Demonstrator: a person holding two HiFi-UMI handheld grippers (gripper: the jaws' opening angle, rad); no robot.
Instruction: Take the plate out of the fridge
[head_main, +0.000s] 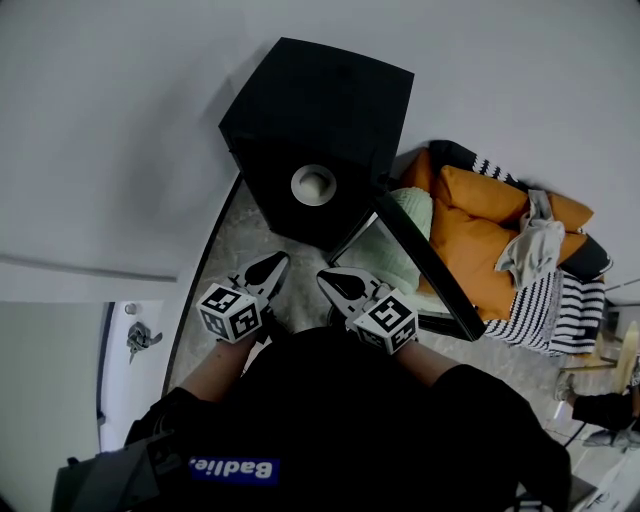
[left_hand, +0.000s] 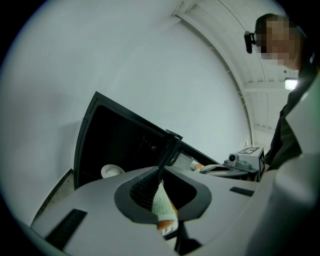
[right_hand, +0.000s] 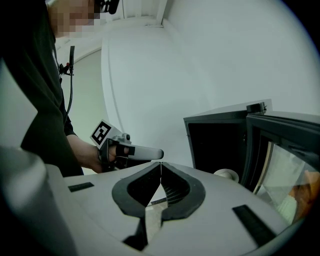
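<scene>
One round white plate (head_main: 313, 184) rests inside the open black fridge (head_main: 320, 100).

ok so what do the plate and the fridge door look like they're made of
Plate: plain white and smooth with a soft sheen, likely glazed ceramic, possibly plastic. Fridge door: matte black frame, either plastic or painted metal, around a glossy pane that is apparently glass.

Text: white print on a blue strip (head_main: 232, 468) on the person's dark top (head_main: 340, 400), too blurred to read | Markers: black-and-white square codes on the left hand-held gripper (head_main: 272, 265) and right hand-held gripper (head_main: 330, 279), no letters
</scene>
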